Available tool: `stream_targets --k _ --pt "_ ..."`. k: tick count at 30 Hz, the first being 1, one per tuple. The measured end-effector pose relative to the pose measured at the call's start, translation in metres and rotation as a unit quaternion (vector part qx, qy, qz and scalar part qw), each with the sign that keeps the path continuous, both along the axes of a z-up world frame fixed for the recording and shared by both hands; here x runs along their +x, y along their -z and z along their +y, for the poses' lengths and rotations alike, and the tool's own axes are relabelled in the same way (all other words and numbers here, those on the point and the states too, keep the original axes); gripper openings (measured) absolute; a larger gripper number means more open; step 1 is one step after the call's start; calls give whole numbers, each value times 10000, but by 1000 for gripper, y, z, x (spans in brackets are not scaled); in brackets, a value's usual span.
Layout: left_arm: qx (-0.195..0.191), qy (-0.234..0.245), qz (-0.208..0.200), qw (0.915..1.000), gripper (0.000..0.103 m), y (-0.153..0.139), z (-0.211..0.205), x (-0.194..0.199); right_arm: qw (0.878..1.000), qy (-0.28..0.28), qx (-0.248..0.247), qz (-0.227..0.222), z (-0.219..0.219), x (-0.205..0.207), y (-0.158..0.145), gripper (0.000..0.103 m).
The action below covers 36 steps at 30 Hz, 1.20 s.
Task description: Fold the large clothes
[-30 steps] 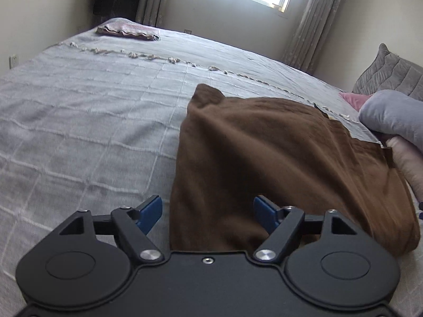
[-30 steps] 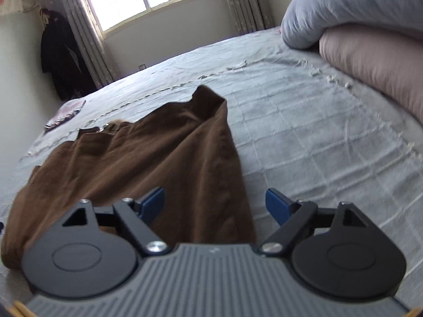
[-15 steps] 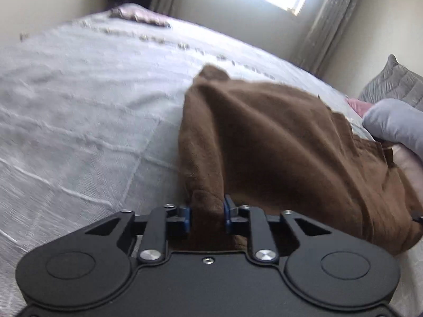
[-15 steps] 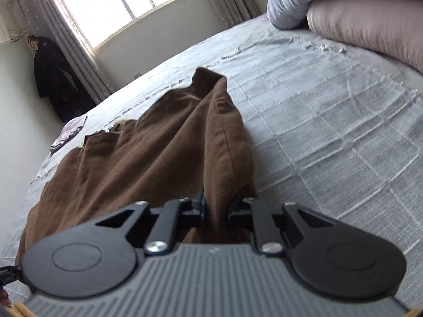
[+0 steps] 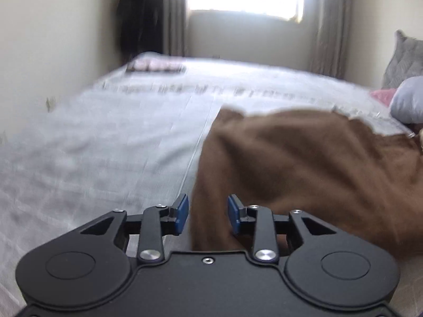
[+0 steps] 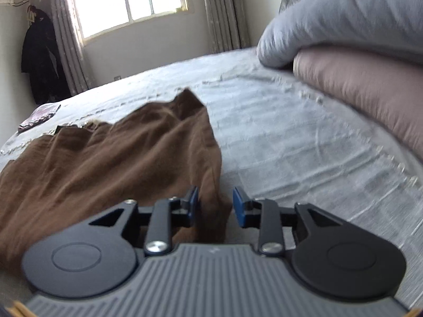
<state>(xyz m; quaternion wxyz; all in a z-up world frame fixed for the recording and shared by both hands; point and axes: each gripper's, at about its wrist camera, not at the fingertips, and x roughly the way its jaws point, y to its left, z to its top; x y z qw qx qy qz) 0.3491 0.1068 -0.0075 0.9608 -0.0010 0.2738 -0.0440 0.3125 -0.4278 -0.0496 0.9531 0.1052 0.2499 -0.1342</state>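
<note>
A large brown garment lies bunched on the grey bedspread; it also shows in the right wrist view. My left gripper is open, its blue pads apart on either side of the garment's near left edge. My right gripper is open too, its pads apart around the garment's near right edge. The cloth runs between each pair of fingers without being pinched. The left wrist view is blurred by motion.
A grey duvet on a pink pillow sits at the right. A small folded cloth lies at the bed's far corner. A dark coat hangs by the window. The wall runs along the bed's left side.
Both grippers closed on the garment's near edges half a second ago and have now opened again. Both have lifted and tilted up a little; the cloth has slackened.
</note>
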Motion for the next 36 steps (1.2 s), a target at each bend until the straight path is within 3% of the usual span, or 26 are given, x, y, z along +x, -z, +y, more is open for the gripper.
stream_targets --k 2,4,7,11,13,16,19,21,23,25,29,31,33,34,36 --pt "-91 386 -229 9989 35 -10 -24 8 9991 -233 -254 -254 18 5 -15 32" --pt "-188 801 -274 9962 36 -10 -55 24 9968 -668 -279 -346 44 24 -24 43" --pt "-110 1423 -230 9895 36 7 -112 54 9894 -1341 -423 -350 97 64 -24 43" --pt "-18 1694 -245 9852 36 25 -156 97 9802 -1807 -801 -144 150 126 -7 43" --pt "151 1703 -394 9845 36 30 -158 114 9805 -1776 -836 41 149 153 5 43" --pt "123 1624 -421 9858 38 33 -130 138 9858 -1377 -919 280 115 178 24 42" --pt "526 1027 -511 9920 38 44 -86 160 9938 -826 -679 303 55 180 33 40" --pt "710 488 -199 9961 38 60 -49 178 9974 -495 -440 270 18 176 33 36" --pt "338 94 -16 9994 38 61 -16 185 9990 -98 -311 295 -9 170 30 36" --pt "523 -240 -62 9983 37 52 -7 182 9988 252 -257 339 -25 162 25 39" --pt "401 165 -263 9987 36 26 -23 155 9985 -213 -501 73 -5 139 5 42" --pt "103 575 -293 9979 36 17 -48 142 9962 -674 -556 -35 28 139 -6 42" --pt "-158 1042 -202 9942 36 15 -80 130 9919 -1171 -490 -33 64 141 -10 45" --pt "-208 1223 -169 9921 37 17 -95 125 9890 -1400 -471 21 84 146 -9 53" --pt "-108 1436 -65 9896 38 26 -118 118 9843 -1689 -491 124 115 150 -3 54"
